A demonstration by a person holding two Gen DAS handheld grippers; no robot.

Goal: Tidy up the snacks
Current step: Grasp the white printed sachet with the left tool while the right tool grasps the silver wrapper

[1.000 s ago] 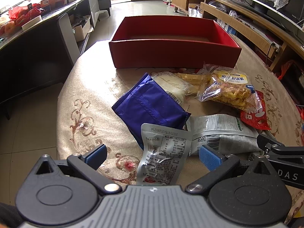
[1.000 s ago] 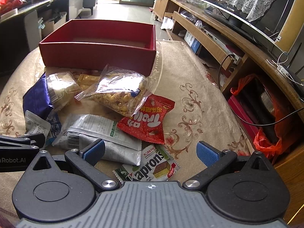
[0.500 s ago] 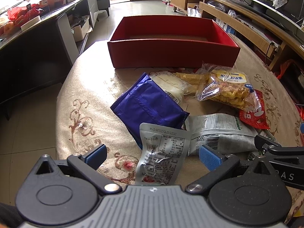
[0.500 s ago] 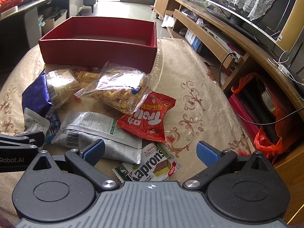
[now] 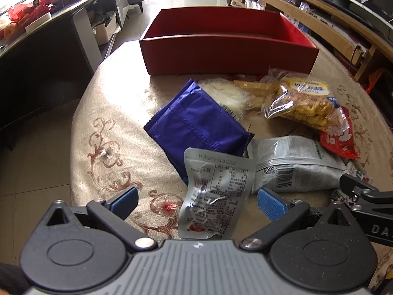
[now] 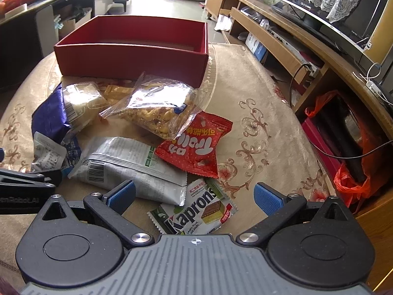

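The snack bags lie in a heap in the middle of the bench (image 5: pixel 103 113), just in front of the red box (image 5: pixel 228 54) at the far edge. The blue bag (image 5: pixel 196 125) lies half under the silver packet (image 5: pixel 216 196). The left gripper (image 5: pixel 197 201) hangs over that silver packet, jaws wide apart, holding nothing. The right gripper (image 6: pixel 194 194) hangs over the Kaprons wafer (image 6: pixel 196 211), jaws wide too, holding nothing. Both have moved a little closer than before. No bag has moved.

Daylight from twelve o'clock on my feeds; sun patch on the surface (image 5: pixel 118 113) at nine. Glare on clear wrappers. Fisheye bends edges; corners dark, slight blur.
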